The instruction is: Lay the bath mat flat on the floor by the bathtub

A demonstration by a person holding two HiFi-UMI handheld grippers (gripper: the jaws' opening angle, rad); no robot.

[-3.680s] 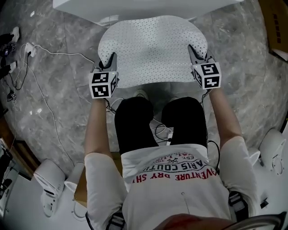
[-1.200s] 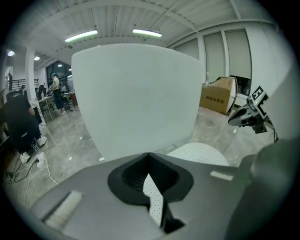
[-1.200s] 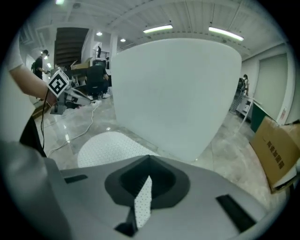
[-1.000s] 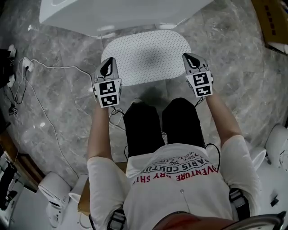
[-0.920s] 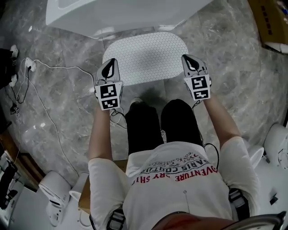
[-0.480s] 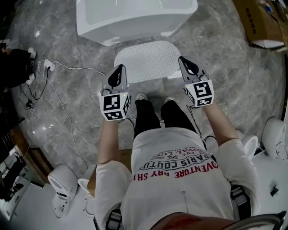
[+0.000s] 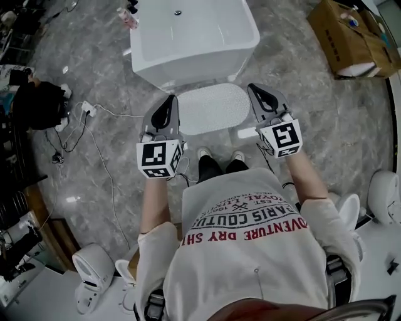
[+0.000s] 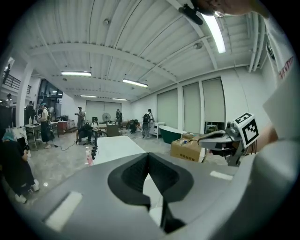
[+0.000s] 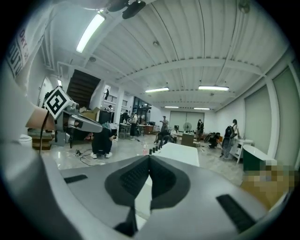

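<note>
The white perforated bath mat point(image 7: 213, 108) lies flat on the grey marble floor, right in front of the white bathtub point(image 7: 194, 37). Both grippers are held up high, well above the mat. My left gripper point(image 7: 168, 101) hangs over the mat's left edge, shut and empty. My right gripper point(image 7: 256, 91) hangs over its right edge, also shut with nothing in it. In the left gripper view the jaws point(image 8: 148, 155) meet, with the tub point(image 8: 115, 146) and the right gripper point(image 8: 229, 138) beyond them. The right gripper view shows closed jaws point(image 9: 150, 159) and the tub point(image 9: 180, 152).
A cardboard box point(image 7: 354, 37) stands at the top right. A white cable and power strip point(image 7: 88, 110) run over the floor at the left, near a crouching person in black point(image 7: 37, 103). Bottles point(image 7: 128, 15) stand beside the tub. White units point(image 7: 94, 269) sit behind.
The person has stood up and the view has risen. Both grippers have lifted away from the mat, which stays flat on the floor by the tub.
</note>
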